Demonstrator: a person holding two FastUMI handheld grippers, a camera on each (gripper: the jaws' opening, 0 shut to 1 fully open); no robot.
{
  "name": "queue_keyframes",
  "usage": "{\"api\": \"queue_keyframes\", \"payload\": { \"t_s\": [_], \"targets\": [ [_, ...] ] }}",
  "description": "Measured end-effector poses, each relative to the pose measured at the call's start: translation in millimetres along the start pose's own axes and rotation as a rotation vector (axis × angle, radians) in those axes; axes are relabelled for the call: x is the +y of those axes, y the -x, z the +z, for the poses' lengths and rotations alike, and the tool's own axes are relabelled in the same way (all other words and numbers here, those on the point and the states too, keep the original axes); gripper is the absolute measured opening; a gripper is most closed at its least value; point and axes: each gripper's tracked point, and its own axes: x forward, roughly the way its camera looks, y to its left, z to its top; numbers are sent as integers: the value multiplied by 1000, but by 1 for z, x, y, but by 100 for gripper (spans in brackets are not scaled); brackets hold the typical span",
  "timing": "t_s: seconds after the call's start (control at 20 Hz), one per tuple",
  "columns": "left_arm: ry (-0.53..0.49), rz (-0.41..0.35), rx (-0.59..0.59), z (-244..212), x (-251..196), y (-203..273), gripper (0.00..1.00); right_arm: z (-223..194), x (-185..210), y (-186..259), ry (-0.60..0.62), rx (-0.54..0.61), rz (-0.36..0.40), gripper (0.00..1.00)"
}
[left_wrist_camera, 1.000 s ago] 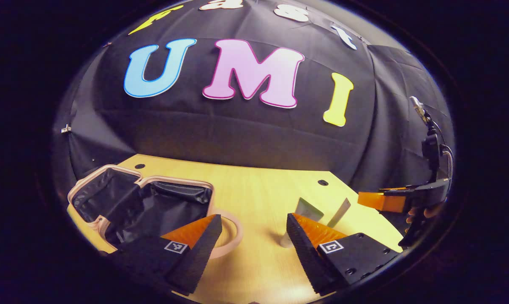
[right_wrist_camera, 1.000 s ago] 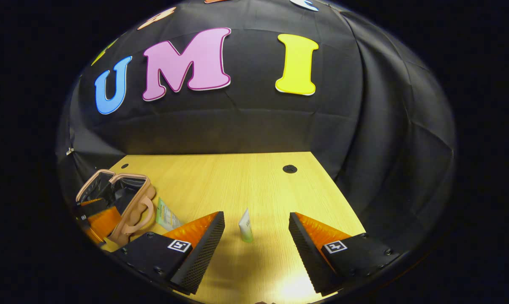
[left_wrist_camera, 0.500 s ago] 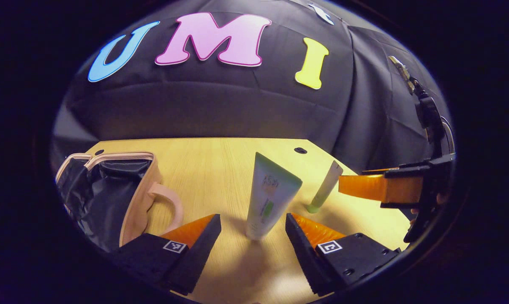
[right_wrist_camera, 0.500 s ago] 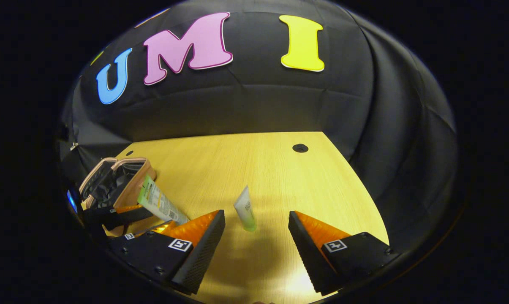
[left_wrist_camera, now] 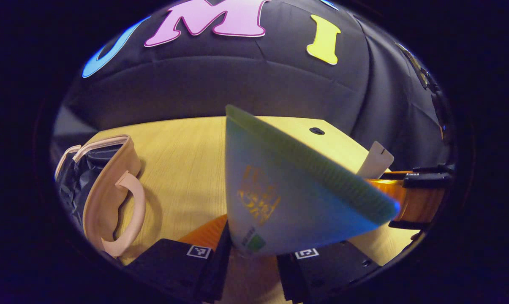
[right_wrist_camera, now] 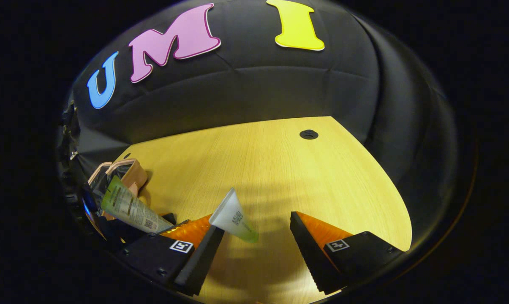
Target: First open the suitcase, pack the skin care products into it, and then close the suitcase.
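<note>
A large pale blue-green tube (left_wrist_camera: pixel 288 198) stands between the fingers of my left gripper (left_wrist_camera: pixel 252 261), which is shut on its lower end; the tube leans toward the camera and hides much of the table. The same large tube (right_wrist_camera: pixel 129 209) appears at the left in the right gripper view. The pink suitcase (left_wrist_camera: pixel 106 190) lies open at the left, black lining showing, handle (left_wrist_camera: pixel 129 215) facing me. A small white-green tube (right_wrist_camera: pixel 233 217) stands tilted between the fingers of my open right gripper (right_wrist_camera: pixel 254 249), close to its left finger. The small tube (left_wrist_camera: pixel 376 160) and the right gripper (left_wrist_camera: pixel 410 198) also appear at the right.
The wooden table (right_wrist_camera: pixel 279 169) has a round cable hole (right_wrist_camera: pixel 308 134) near its back right corner. The black cloth wall closes the back and the right side. The suitcase (right_wrist_camera: pixel 123 175) sits near the table's left edge.
My left gripper moved in on the large tube and shut on its lower end. My right gripper advanced until the small tube stood between its open fingers.
</note>
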Motion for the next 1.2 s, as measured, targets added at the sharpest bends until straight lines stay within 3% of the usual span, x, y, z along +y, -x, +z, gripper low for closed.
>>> {"api": "queue_keyframes", "payload": {
  "t_s": [0.25, 0.35, 0.4, 0.45, 0.65, 0.7, 0.75, 0.8, 0.85, 1.2],
  "targets": [
    [-14, 32, -6, 1, 9, -3, 53, -12, 2, -23, 58, 18, -5, 98],
    [-8, 38, -9, 0, 12, -2, 53, -14, 7, -31, 102, 13, 1, 80],
    [-8, 42, -9, 0, 13, -1, 53, -14, 8, -33, 119, 5, 1, 60],
    [-9, 46, -8, -2, 15, -1, 53, -12, 10, -36, 124, 0, -1, 67],
    [-17, 53, -14, -1, 18, -1, 50, -14, 23, -36, 120, 4, 37, 24],
    [-28, 54, -17, 0, 17, -1, 53, -14, 25, -35, 125, 5, 43, 22],
    [-27, 51, -19, -1, 18, -2, 50, -14, 29, -32, 131, 8, 57, 25],
    [-18, 45, -31, 2, 18, -1, 49, -14, 31, -27, 139, 10, 65, 19],
    [-2, 31, -47, 4, 17, -1, 49, -11, 32, -21, 145, 6, 65, 25],
    [51, 22, -154, 46, 44, 61, 48, 19, 65, 50, 213, -37, 89, 24]
  ]
}}
